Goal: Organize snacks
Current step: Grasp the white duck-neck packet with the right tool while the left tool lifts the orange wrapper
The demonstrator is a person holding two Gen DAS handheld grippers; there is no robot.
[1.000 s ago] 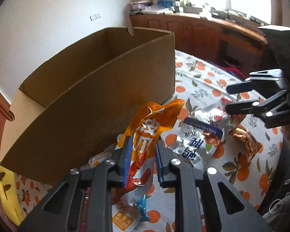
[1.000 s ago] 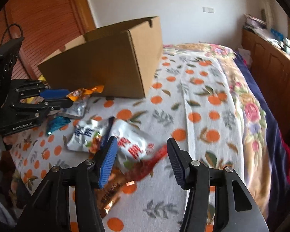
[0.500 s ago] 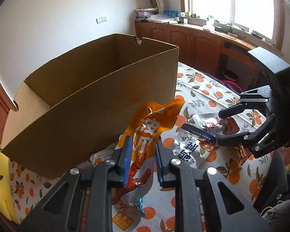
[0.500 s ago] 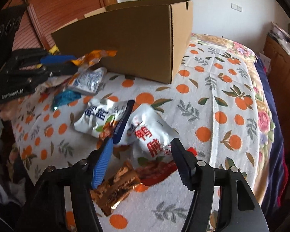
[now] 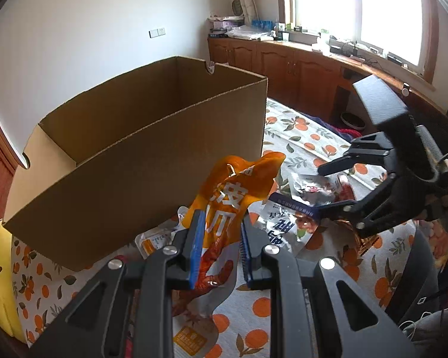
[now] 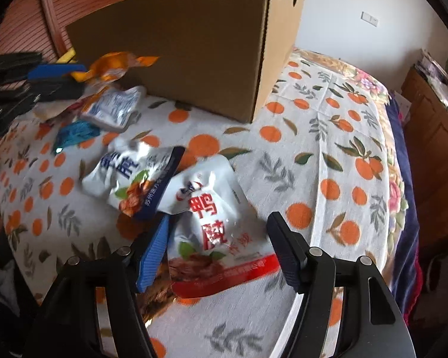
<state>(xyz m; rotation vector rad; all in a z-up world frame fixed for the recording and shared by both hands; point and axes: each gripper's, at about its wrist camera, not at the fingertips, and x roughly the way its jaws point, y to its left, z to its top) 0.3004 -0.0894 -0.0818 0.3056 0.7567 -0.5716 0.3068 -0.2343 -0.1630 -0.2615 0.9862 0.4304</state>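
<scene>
Snack packets (image 6: 206, 217) before box (image 6: 194, 50)

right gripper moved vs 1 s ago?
Yes. The right gripper has come down toward the bedspread, its jaws just opening, now open astride the white-and-red snack packet.

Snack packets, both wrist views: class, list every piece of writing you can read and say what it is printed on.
"鸭" with a second large red character too blurred to read: white packet with red band, between the open right gripper jaws.
White-and-navy packet: large blue characters, blurred.
Orange packet, shut in the left gripper: characters creased, unreadable.
Cardboard box: none.
</scene>
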